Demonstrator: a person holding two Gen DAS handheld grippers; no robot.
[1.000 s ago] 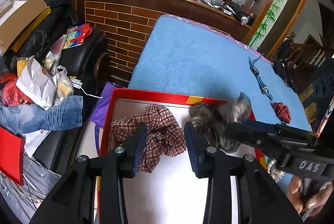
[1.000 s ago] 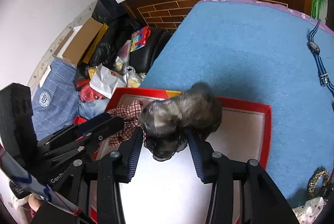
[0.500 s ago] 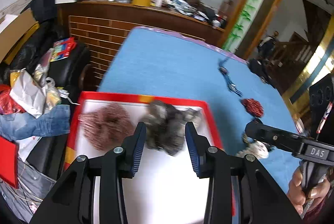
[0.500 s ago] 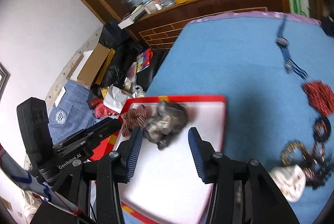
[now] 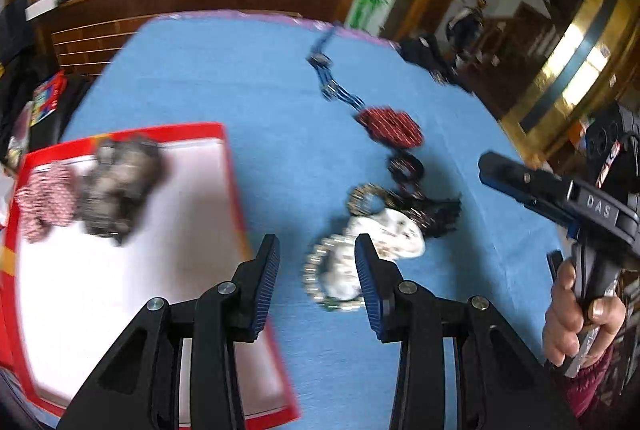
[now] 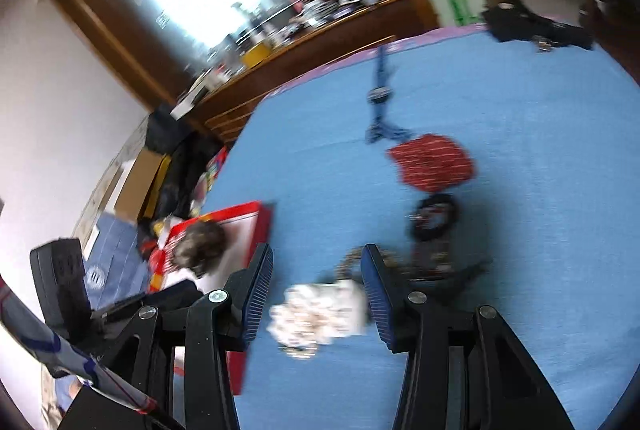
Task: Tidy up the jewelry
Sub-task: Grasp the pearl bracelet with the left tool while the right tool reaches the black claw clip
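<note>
Grippers both empty, jaws apart — left gripper (image 5: 316, 262) and right gripper (image 6: 316, 284) hang over the blue cloth (image 5: 248, 77), nothing pinched. Tray (image 5: 224, 157) at 9 o'clock holds a grey scrunchie (image 5: 120, 185) and a plaid scrunchie (image 5: 46, 201). Loose pile on cloth: white scrunchie (image 5: 384, 234) just ahead of the left jaws, bead bracelet (image 5: 316, 278) touching it, red scrunchie (image 5: 390, 127) at 1 o'clock, blue necklace (image 5: 336, 85) beyond — motion blur throughout.
</note>
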